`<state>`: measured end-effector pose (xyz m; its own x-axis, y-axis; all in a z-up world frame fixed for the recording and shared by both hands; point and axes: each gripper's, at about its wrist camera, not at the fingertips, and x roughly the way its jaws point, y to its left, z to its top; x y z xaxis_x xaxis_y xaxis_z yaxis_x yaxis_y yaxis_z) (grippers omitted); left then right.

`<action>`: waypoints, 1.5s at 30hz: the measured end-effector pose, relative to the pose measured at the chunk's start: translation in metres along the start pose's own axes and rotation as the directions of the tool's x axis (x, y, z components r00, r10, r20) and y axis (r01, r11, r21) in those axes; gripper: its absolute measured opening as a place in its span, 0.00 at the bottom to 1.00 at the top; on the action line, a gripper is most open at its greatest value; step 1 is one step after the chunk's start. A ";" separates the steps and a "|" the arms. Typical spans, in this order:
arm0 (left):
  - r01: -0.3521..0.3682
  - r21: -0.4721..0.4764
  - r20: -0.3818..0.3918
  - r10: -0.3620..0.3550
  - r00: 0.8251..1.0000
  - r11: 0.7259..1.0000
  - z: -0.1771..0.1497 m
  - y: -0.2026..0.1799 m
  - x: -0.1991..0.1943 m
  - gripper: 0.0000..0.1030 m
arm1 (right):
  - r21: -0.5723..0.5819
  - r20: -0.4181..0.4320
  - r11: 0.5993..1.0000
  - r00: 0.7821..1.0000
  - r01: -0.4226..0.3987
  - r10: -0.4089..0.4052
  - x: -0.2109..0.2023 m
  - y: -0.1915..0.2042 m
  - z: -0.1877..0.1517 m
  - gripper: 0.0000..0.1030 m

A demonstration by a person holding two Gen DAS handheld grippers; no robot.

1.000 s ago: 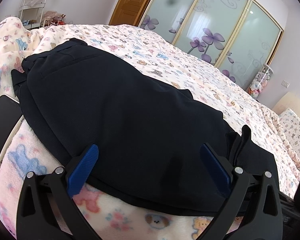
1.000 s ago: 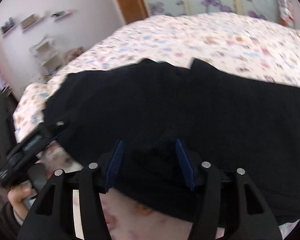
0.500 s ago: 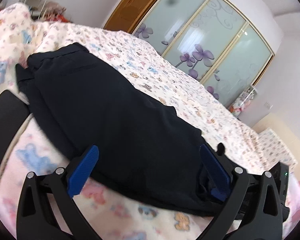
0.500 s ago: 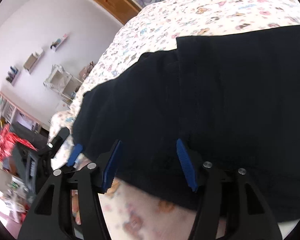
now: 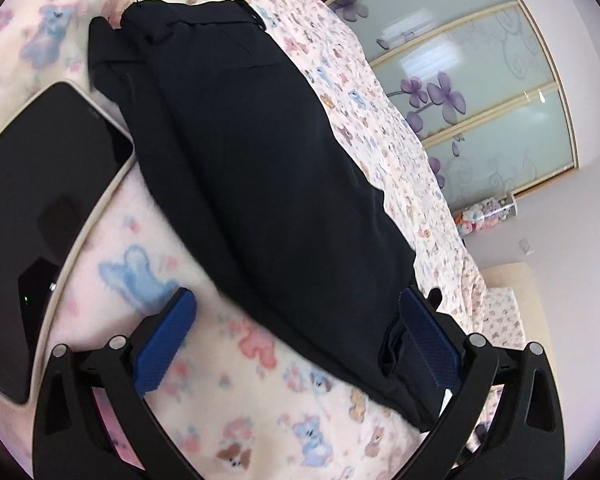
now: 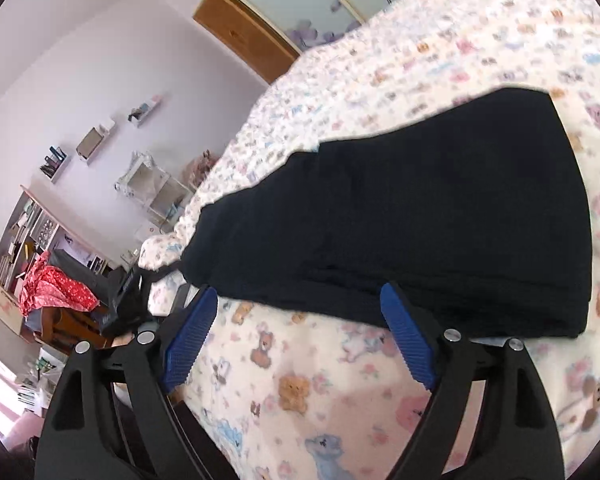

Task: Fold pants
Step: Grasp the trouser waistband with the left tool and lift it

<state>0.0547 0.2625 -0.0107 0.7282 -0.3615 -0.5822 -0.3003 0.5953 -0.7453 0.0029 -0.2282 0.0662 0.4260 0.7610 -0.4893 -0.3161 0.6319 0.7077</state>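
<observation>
The black fabric pants (image 5: 267,168) lie folded lengthwise on the teddy-bear-print bed (image 5: 259,400). Both the left tongs (image 5: 300,340) and right tongs (image 6: 300,332) gape wide, gripping nothing. Likely next: pinch one end and fold it across.

The left wrist view looks close and low along the folded black pants (image 5: 267,184) toward their waistband, tilted (wardrobe doors (image 5: 484,92) upper right). The right wrist view sits just beside the pants' near edge, facing the shelved wall (image 6: 79,148). Both share pants and bedspread (image 6: 440,32).
</observation>
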 end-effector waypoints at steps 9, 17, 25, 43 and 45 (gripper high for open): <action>-0.032 -0.046 -0.021 0.031 0.999 0.998 0.025 0.002 0.021 0.98 | -0.051 0.007 0.998 1.000 -0.022 0.022 -0.004 0.010 -0.003 0.83; -0.108 0.226 0.088 0.090 0.992 0.968 0.026 -0.046 0.020 0.94 | -0.123 -0.029 0.992 1.000 -0.008 0.004 0.006 0.023 -0.009 0.83; -0.128 -0.016 0.062 0.128 0.990 0.992 0.063 -0.011 0.033 0.85 | -0.126 -0.025 0.992 1.000 -0.001 -0.002 0.005 0.023 -0.012 0.83; -0.455 0.144 0.230 0.418 0.879 0.879 0.069 -0.074 0.035 0.15 | -0.085 0.071 0.996 0.997 -0.030 0.037 -0.025 0.016 -0.001 0.83; -0.502 0.236 0.283 0.435 0.855 0.832 0.062 -0.101 0.039 0.14 | -0.061 0.098 0.997 0.994 -0.036 0.042 -0.031 0.012 0.001 0.83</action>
<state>0.1514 0.2324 0.0620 0.6659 0.1535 -0.7300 -0.4701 0.8462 -0.2510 -0.0128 -0.2440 0.0906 0.4929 0.7691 -0.4069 -0.3822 0.6115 0.6929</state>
